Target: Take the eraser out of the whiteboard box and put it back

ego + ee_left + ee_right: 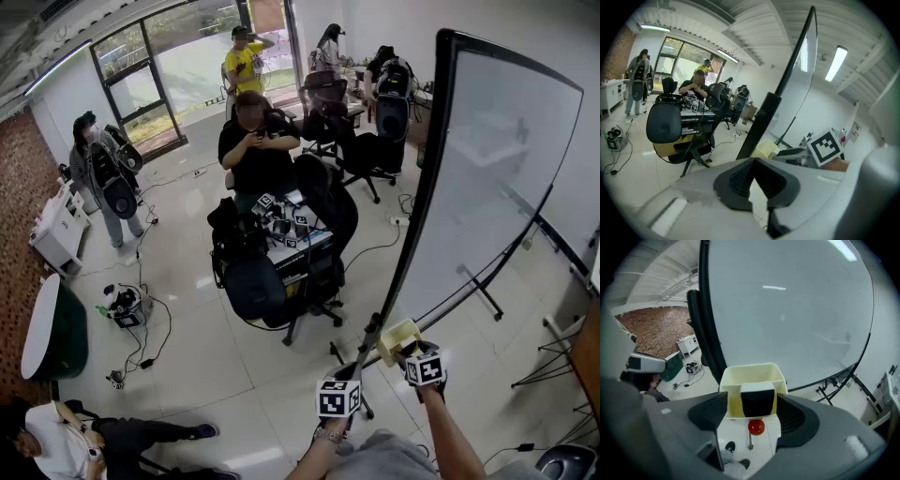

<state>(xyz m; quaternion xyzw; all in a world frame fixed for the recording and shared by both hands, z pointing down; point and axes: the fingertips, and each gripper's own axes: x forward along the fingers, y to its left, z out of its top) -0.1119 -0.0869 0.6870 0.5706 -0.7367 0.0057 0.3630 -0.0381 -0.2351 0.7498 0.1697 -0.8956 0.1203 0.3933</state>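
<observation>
Jaws of our right gripper [752,400] stood wide apart, and between them we saw the black eraser [758,401], white on top, sitting upright in the pale yellow whiteboard box [732,380]; neither pad pressed on it. A red ball [756,427] showed just below the box. Our left gripper [753,162] was closed, its pads meeting with nothing between them, and we held it just beside the right one, near the box. Behind the box rose the whiteboard [787,310] in its dark frame. Farther off stood a black office chair [663,124], and a seated person [255,141] beyond it.
</observation>
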